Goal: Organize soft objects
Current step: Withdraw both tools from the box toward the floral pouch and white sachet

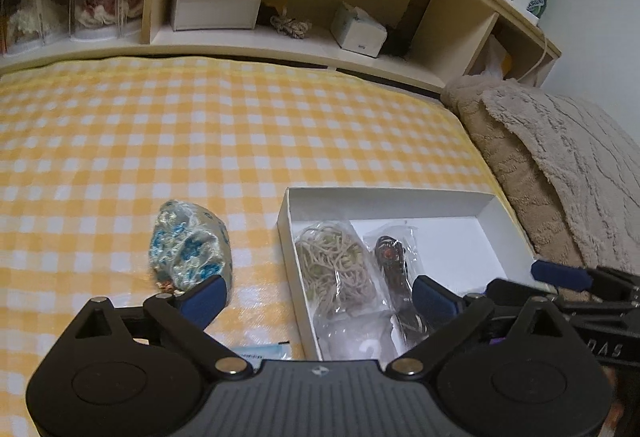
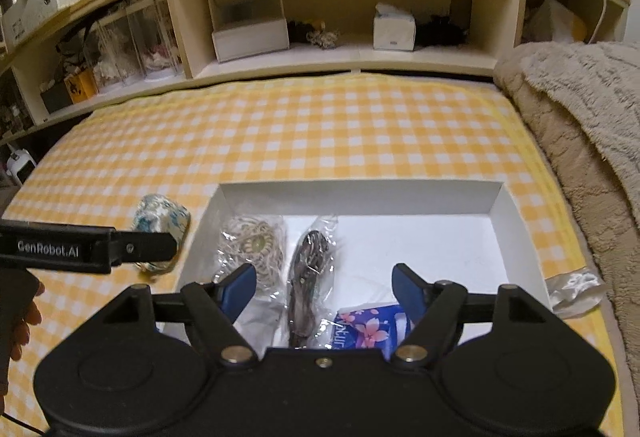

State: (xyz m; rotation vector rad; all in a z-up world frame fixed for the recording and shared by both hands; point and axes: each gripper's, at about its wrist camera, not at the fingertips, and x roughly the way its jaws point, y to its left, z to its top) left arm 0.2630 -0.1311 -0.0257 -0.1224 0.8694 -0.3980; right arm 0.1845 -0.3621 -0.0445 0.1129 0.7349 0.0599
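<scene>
A white open box [image 1: 492, 213] [image 2: 516, 221] lies on the yellow checked bed. In it lie a bagged beige cord bundle [image 1: 338, 269] [image 2: 252, 245], a bagged dark item [image 1: 394, 269] [image 2: 310, 277] and a blue flowered tissue pack [image 2: 368, 329]. A blue-and-white bagged soft bundle [image 1: 190, 249] [image 2: 160, 221] lies on the bed left of the box. My left gripper [image 1: 316, 301] is open and empty, straddling the box's left wall. My right gripper [image 2: 324, 289] is open and empty over the box's near end; its blue fingers [image 1: 560, 275] show in the left wrist view.
A beige fluffy blanket [image 1: 560, 165] [image 2: 580, 117] is heaped to the right of the box. A wooden headboard shelf [image 2: 340, 57] with small boxes runs along the far side. A crumpled clear bag [image 2: 576, 289] lies at the box's right corner.
</scene>
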